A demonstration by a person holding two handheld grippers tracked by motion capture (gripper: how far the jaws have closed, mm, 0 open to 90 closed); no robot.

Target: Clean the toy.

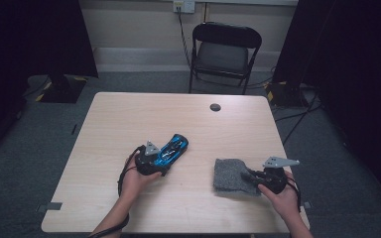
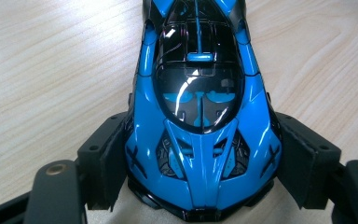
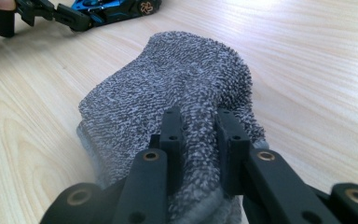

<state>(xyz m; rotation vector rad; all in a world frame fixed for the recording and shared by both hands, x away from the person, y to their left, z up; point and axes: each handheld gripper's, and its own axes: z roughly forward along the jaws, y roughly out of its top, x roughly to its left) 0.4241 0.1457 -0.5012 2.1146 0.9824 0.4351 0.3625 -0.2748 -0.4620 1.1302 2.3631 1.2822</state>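
2 handheld grippers at a wooden table, one clamping a toy car, the other pinching a grey cloth.

The left gripper has its jaws spread wide around the blunt near end of a glossy blue and black toy car, pads pressed against both flanks; the car's long axis runs straight away from the jaws, angled up and to the right across the table in the high view. The right gripper has its jaws drawn narrow, nipping a raised fold at the near edge of the grey cloth, which lies in a heap ahead of it. Car and cloth sit apart, the cloth to the car's right, so wiping likely means carrying the cloth leftward to the car.
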